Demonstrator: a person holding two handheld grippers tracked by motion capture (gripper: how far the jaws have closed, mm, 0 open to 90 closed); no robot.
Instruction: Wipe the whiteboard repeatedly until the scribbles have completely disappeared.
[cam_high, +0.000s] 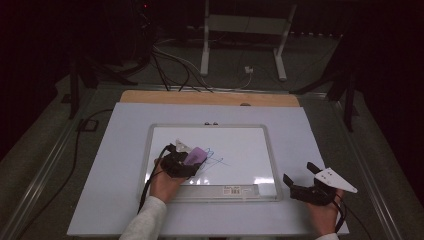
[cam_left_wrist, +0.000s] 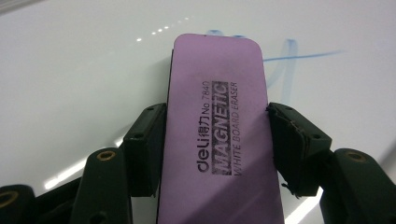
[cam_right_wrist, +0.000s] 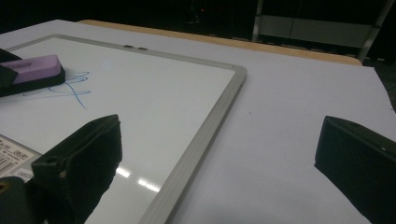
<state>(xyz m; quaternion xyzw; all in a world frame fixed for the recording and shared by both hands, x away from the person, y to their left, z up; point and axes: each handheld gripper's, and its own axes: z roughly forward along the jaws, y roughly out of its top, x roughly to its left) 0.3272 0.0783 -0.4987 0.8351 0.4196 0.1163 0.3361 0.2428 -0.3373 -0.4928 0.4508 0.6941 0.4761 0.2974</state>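
- Purple rectangular foam whiteboard eraser: clamped by its long sides between the jaws of the left gripper, its long axis running straight out ahead of them, its underside seemingly resting on the board.
- Blue marker scribble: lies just past the eraser's far end and off to its right, partly beneath it; judged the thing the wiping stroke must cover, so the stroke would run forward and rightward from the jaws.
- White rectangular whiteboard with a grey metal frame: lies flat under the left gripper; nothing stands between eraser and marks.
- Right gripper: jaws spread wide and empty, hovering off the board's right edge over the pale table top, well apart from the scribble; the left hand is nearer.
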